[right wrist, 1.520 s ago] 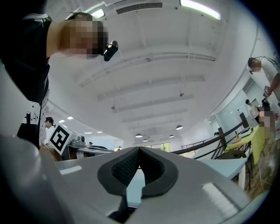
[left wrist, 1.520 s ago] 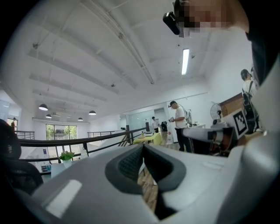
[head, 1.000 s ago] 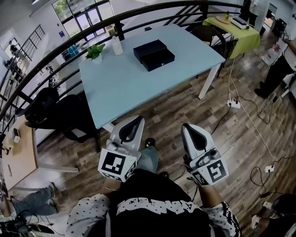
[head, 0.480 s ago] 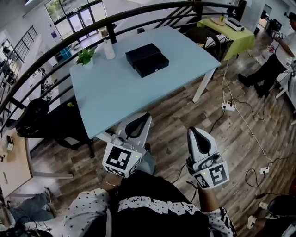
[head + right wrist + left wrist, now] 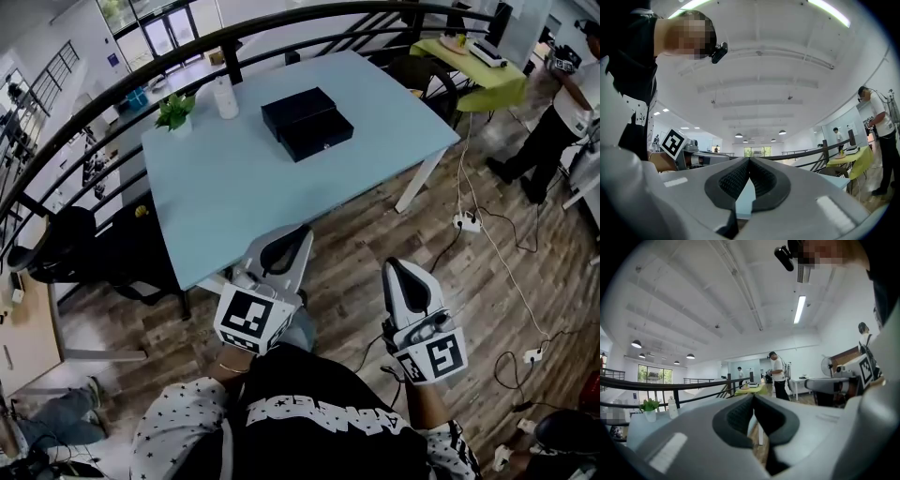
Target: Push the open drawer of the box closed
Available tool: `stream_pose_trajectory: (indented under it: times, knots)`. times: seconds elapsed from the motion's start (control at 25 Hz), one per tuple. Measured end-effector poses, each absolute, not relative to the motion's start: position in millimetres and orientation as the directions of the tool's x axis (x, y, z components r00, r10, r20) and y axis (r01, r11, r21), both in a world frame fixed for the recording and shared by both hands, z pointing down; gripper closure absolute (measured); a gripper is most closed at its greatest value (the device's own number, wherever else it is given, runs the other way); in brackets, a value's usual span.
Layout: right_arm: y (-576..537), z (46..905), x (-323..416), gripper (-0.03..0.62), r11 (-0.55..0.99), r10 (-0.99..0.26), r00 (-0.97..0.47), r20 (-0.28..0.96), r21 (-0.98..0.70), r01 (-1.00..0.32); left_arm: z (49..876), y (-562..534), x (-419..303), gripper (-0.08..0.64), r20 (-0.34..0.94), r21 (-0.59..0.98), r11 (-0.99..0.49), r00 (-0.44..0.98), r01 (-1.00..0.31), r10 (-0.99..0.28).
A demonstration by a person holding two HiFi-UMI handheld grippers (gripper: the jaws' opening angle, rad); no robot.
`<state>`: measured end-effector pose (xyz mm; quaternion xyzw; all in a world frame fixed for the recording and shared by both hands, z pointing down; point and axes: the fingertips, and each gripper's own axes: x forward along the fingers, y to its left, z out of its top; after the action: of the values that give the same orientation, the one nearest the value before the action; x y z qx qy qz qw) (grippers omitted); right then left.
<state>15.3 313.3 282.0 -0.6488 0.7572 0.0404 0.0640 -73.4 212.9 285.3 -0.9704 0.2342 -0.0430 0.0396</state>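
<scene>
The black box sits on the far half of the light blue table, with its drawer pulled out toward me. Both grippers hang over the wooden floor, short of the table's near edge and well away from the box. My left gripper is shut with nothing between its pads, its tips meeting in the left gripper view. My right gripper is also shut and empty, its tips touching in the right gripper view. Neither gripper view shows the box.
A potted plant and a white bottle stand at the table's far left. A black chair is left of the table. A dark railing runs behind. Cables and a power strip lie right, near a standing person and a green table.
The head view has swung slightly, so the table sits a little differently in the picture. Both grippers stay shut and low before the body; the left has drifted a little right.
</scene>
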Motion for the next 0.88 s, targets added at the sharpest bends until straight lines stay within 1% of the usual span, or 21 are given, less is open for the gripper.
stream_pose_trajectory:
  times: [0.24,0.88]
  knots:
    - [281.7,282.6,25.7,0.589,0.149,-0.981,-0.146,-0.131,-0.013,-0.989,285.1,178.1,-65.9,0.56,0.065,-0.085,-0.882,0.881,-0.463,-0.469]
    - [198.2,284.3,57.8,0.589,0.104,-0.991,-0.104,-0.08,0.008,-0.995,289.6,85.5,-31.9,0.56,0.081,-0.055,-0.897,0.893,-0.439,-0.442]
